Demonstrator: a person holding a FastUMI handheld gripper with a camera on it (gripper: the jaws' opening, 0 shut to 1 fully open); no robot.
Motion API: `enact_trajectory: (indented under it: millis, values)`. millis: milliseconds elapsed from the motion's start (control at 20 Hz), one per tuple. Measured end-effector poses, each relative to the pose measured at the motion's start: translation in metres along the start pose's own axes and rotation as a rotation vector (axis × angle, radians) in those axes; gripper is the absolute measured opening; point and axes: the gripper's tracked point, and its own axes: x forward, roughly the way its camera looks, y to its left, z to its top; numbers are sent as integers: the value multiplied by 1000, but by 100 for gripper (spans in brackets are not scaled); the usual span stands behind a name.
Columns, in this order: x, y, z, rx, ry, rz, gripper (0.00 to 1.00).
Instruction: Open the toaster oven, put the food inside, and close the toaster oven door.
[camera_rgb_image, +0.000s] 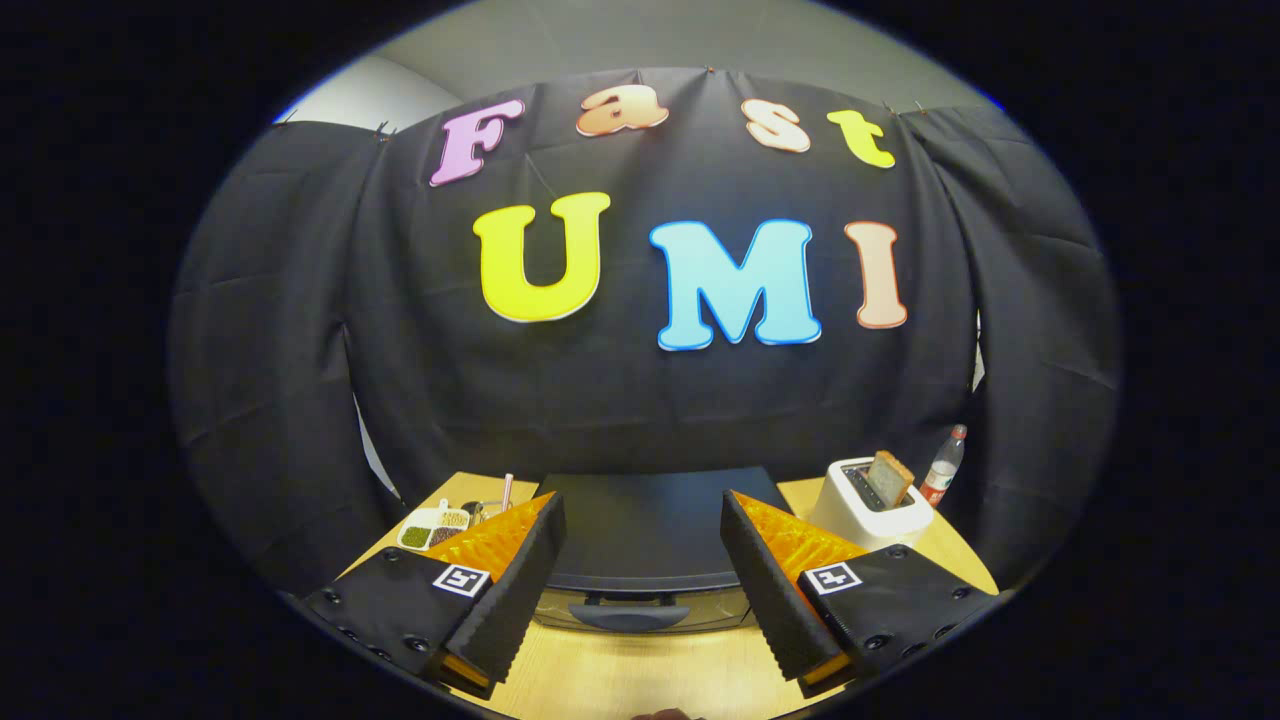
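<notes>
Toaster oven (640, 540) is sitting door-closed just ahead between the gripper (640, 610)'s wide-apart, empty fingers, fitting either pre-opening or finished.

The one camera rides on the gripper (640, 590), looking forward and slightly down along its two spread fingers (515, 590) at a light wooden tabletop (640, 670). It sits close above the dark-topped, glass-doored toaster oven (645, 535) at twelve o'clock. The black cloth booth wall (640, 390) stands beyond.
</notes>
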Motion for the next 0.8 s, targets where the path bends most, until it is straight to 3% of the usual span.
enact_trajectory:
  millis: [250, 450, 800]
  values:
    - [-43, -51, 21, -6, -64, -29, 98]
    - [-68, -90, 16, -1, -105, -102, 98]
    - [-82, -105, -2, 44, -80, -126, 98]
